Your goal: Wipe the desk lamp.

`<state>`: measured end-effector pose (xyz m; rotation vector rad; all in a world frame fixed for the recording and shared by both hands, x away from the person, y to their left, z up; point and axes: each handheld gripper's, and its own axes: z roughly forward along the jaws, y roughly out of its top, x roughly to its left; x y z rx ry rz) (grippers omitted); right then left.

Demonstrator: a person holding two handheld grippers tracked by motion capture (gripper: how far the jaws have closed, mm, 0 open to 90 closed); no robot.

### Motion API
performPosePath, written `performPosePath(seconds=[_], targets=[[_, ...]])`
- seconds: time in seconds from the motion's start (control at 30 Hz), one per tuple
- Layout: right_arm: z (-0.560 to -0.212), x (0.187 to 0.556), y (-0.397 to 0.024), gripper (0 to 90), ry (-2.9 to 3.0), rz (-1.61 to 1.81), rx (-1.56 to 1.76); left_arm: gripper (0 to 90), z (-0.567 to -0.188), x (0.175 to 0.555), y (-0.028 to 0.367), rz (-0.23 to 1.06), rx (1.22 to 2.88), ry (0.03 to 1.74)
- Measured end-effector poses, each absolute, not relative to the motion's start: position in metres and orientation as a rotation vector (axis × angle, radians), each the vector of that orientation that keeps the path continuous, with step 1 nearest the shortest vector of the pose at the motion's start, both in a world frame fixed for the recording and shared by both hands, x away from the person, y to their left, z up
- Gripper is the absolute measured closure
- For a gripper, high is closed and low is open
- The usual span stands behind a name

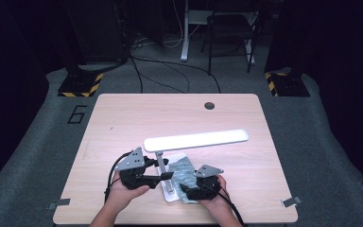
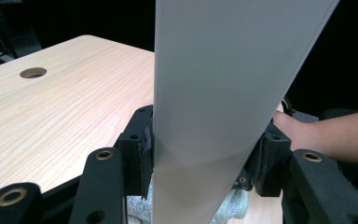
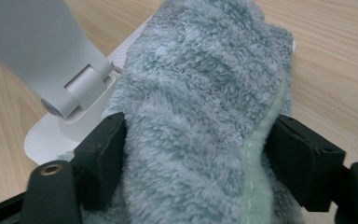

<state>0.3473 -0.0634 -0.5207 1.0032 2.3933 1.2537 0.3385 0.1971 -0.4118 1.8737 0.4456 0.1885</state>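
Fingers (image 2: pixel 137 154) of the left gripper (image 1: pixel 147 176) stand narrow and press on both sides of the flat white upright arm (image 2: pixel 214 93) of the desk lamp (image 1: pixel 196 140), so this gripper is holding the lamp steady near its base. The fingers (image 3: pixel 100 154) of the right gripper (image 1: pixel 192 188) stand wide with the fluffy grey-green cloth (image 3: pixel 200 116) bunched between them; the pads seem to touch the pile on both sides, and I judge it as a soft grip on the cloth.

The cloth lies on the white lamp base (image 3: pixel 51 135), just beside the hinge (image 3: pixel 81 88), at the near edge of the wooden table (image 1: pixel 123 118).

What could go wrong, in my opinion:
1. The cloth is thick and soft, so with wide jaws it may slip out when the wiping begins.
2. A loose fold may catch in the hinge and pull the lamp.
3. If the left grip loosens, a push on the base could tip the long light bar (image 1: pixel 227 137) over.

No container is on the table, so nothing holds contents. 1 round hole (image 1: pixel 209 105) sits in the far part of the tabletop.
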Motion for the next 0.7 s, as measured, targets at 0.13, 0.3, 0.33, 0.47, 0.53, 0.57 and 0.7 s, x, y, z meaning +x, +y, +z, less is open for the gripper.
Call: performPosePath(seconds=[0.13, 0.3, 0.33, 0.47, 0.53, 0.57, 0.7], targets=[[-0.520, 0.347, -0.066, 35.1, 2.373, 1.259, 1.003, 49.6, -0.412, 0.339, 0.197, 0.189, 1.874, 0.449], [-0.520, 0.351, -0.074, 52.8, 2.360, 1.279, 1.031, 48.4, -0.411, 0.338, 0.197, 0.203, 1.871, 0.453], [-0.520, 0.353, -0.077, 55.4, 2.359, 1.289, 1.047, 48.2, -0.411, 0.338, 0.197, 0.203, 1.871, 0.452], [-0.520, 0.354, -0.081, 61.1, 2.353, 1.306, 1.047, 46.1, -0.410, 0.338, 0.199, 0.202, 1.862, 0.462], [-0.518, 0.353, -0.081, 62.4, 2.357, 1.283, 1.021, 44.6, -0.408, 0.338, 0.200, 0.212, 1.860, 0.461], [-0.517, 0.352, -0.081, 62.9, 2.355, 1.273, 1.029, 43.6, -0.407, 0.337, 0.201, 0.207, 1.861, 0.462], [-0.506, 0.347, -0.082, 63.3, 2.347, 1.279, 1.011, 41.4, -0.401, 0.335, 0.205, 0.187, 1.832, 0.474]])
